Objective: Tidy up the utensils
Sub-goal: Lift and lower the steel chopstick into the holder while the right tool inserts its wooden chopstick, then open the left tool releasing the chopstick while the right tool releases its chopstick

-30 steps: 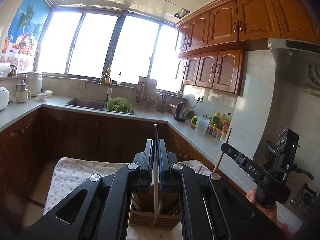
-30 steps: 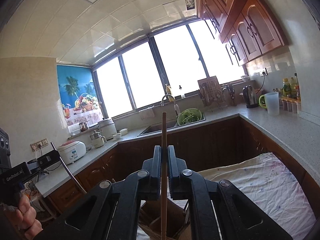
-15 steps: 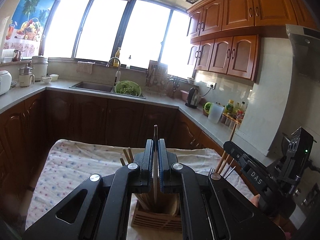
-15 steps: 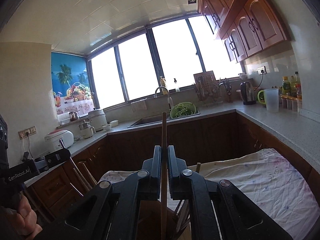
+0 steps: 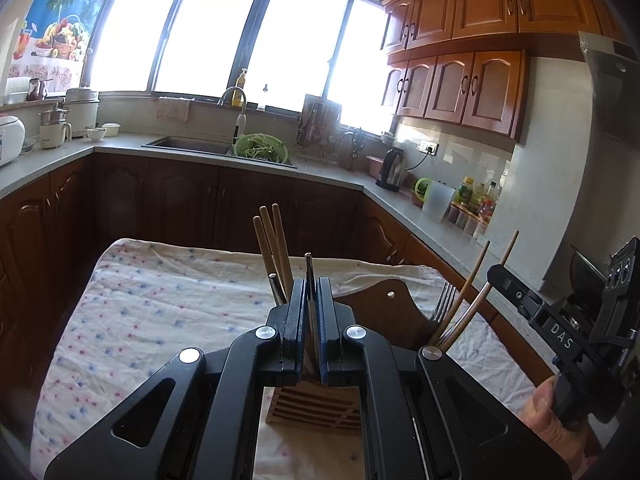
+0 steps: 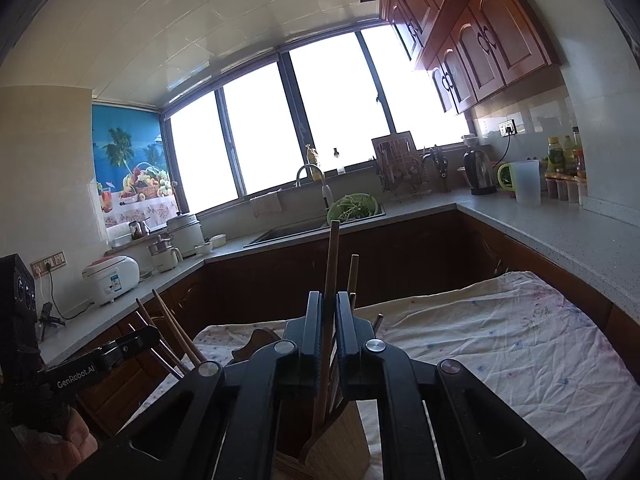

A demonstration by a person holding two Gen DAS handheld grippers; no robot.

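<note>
At the bottom centre of the left wrist view, the left gripper is seen pinched narrowly on a thin metal utensil, whose long axis runs upright, its tip pointing toward the top of the frame and its lower end hidden between the pads. Directly beneath, a slatted wooden utensil holder stands on the patterned tablecloth; wooden chopsticks rise from it just left of centre, and a fork with further sticks leans toward the right. At the bottom centre of the right wrist view, the right gripper is closed on a wooden chopstick, held nearly vertical with a slight tilt, its lower end reaching down into the holder. Farther back, a green colander sits by the sink at mid frame. Compared with half a second ago, both cameras are pitched lower, more tablecloth is visible, and the standing utensils appear higher in each frame.
</note>
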